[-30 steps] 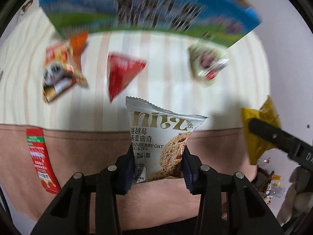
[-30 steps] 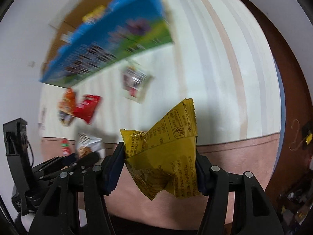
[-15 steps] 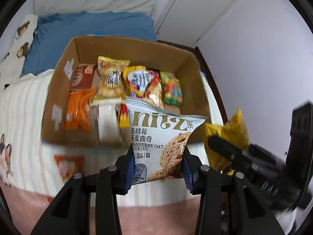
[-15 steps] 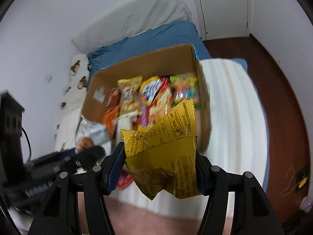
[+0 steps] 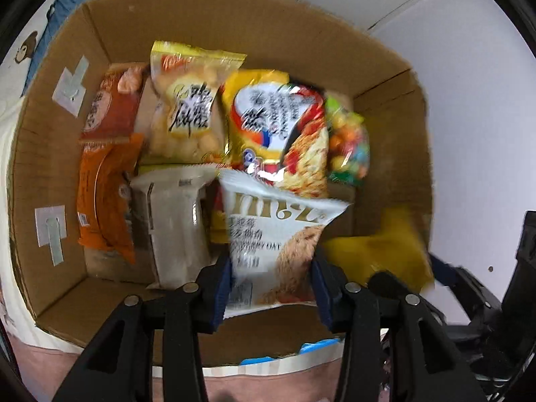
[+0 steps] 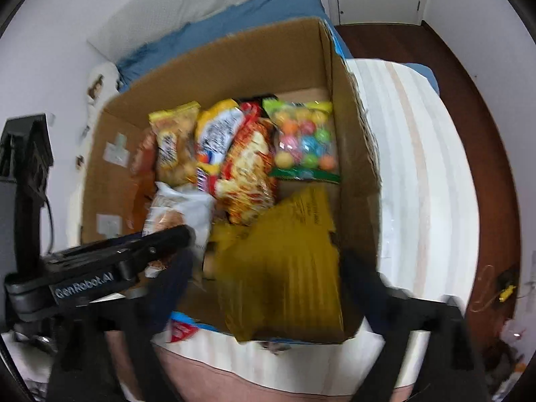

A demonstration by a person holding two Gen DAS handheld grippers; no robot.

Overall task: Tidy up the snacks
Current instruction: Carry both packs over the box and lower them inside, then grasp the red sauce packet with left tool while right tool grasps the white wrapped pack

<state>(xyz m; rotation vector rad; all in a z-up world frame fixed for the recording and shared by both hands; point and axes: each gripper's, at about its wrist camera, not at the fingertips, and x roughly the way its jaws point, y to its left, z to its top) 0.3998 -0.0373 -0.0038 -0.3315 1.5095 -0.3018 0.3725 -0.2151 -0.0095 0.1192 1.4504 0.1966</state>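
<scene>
My right gripper point(image 6: 268, 268) jaws have just been opening and stand wide, clear of the yellow packet point(image 6: 284, 261), which is dropping into the box's near right corner. Left gripper point(image 5: 271, 288) jaws have just been opening too; the cookie packet point(image 5: 278, 234) sits between them and I can't tell if the pads grip. Both hang over the cardboard box point(image 5: 234, 23), so each packet should land in the gap before the stacked snacks point(image 5: 278, 127).

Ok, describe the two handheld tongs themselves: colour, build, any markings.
Both are black plastic. The left tongs have two angular fingers with round silver rivets and dark blue pads on the inner faces. Seen from the right wrist view, their body carries white "GenRobot.AI" lettering, with a black cable behind. The right tongs look the same build, blurred, also with blue pads.
</scene>
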